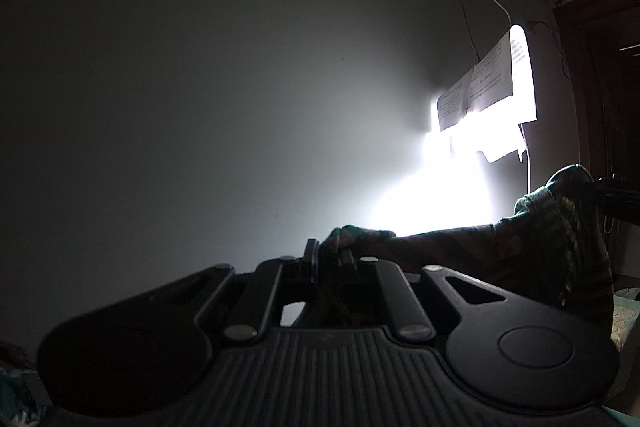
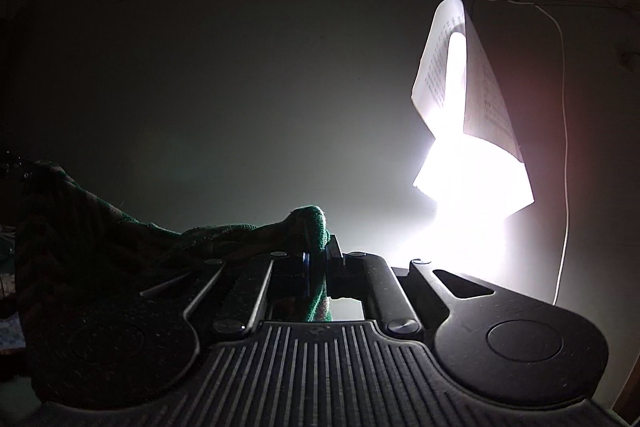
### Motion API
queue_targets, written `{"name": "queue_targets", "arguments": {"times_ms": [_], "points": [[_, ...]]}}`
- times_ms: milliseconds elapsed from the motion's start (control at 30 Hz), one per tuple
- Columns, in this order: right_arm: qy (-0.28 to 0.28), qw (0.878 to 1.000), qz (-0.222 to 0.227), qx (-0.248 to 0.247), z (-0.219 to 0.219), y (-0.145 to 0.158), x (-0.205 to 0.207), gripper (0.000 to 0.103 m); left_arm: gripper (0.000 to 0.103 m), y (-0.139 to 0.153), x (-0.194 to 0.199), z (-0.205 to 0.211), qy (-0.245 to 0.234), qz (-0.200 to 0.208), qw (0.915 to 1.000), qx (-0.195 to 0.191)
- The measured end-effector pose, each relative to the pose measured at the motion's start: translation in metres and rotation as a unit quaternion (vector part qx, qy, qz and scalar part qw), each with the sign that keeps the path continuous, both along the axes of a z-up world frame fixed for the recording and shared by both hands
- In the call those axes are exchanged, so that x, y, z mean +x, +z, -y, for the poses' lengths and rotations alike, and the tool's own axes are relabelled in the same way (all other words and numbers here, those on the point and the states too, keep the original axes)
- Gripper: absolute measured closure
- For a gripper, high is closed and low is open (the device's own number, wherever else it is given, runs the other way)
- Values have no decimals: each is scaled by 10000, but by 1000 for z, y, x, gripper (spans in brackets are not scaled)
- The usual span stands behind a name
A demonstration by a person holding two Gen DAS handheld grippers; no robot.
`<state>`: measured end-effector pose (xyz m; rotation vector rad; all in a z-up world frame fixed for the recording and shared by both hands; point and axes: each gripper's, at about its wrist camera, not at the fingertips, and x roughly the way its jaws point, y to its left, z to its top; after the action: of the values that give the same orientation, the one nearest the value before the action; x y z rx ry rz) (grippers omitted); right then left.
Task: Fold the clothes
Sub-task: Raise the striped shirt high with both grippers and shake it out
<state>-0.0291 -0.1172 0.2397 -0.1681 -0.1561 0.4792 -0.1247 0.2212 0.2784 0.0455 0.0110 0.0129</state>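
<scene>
Your left claw (image 1: 330, 261) is clamped on an edge of the patterned garment (image 1: 460, 247), which stretches away to its right toward your right claw (image 2: 316, 259). That one pinches a green knit edge, cloth running off to its left. Both point at a bare wall, bright lamp (image 2: 472, 167) ahead-right.
</scene>
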Motion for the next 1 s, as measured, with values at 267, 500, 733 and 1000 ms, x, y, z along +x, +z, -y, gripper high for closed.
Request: {"name": "queue_targets", "arguments": {"times_ms": [267, 500, 733, 1000], "points": [[102, 9995, 275, 148, 11, 44, -13, 97, 95, 44, 8, -3, 53, 164, 9999, 16], [118, 9997, -172, -104, 3, 38, 22, 97, 91, 50, 36, 1, 212, -120, 9993, 298], [90, 9960, -795, -405, -11, 18, 74, 97, 92, -10, 128, -2, 538, -1177, 9912, 275], [-189, 9959, -778, -409, -45, 15, 156, 98, 93, 9, 203, -7, 1061, -955, 9888, 434]]}}
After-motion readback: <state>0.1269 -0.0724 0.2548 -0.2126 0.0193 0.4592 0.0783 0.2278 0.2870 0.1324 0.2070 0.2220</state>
